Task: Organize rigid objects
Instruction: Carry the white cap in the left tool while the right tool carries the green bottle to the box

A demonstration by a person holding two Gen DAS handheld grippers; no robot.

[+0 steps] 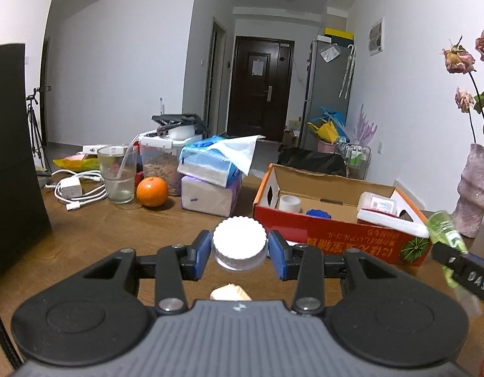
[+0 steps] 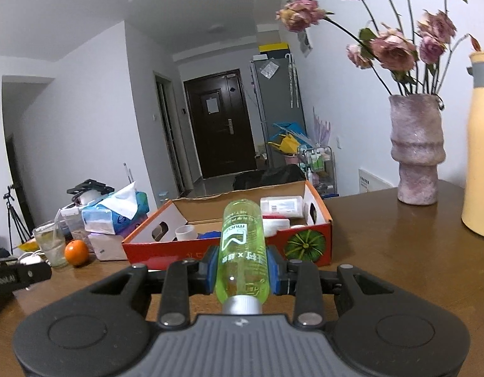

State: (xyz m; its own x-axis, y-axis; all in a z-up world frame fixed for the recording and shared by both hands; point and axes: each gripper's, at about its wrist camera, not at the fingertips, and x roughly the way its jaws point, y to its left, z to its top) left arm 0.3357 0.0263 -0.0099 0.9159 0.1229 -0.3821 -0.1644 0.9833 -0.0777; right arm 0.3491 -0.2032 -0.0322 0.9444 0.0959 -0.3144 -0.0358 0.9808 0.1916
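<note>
Left fingers [image 1: 239,251] pinching white-capped jar [image 1: 239,242], right fingers [image 2: 242,270] clamping green bottle [image 2: 242,251] — box [image 2: 229,246] rim ahead

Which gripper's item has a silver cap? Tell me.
The right gripper: its green bottle ends in a silver cap. The left gripper grips a white-lidded jar instead.

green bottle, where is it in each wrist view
Left wrist view: green bottle at the far right edge, held by the right gripper.
Right wrist view: bottom centre, clamped between the blue pads, cap toward the camera.
Shared landmark: the red cardboard box.
</note>
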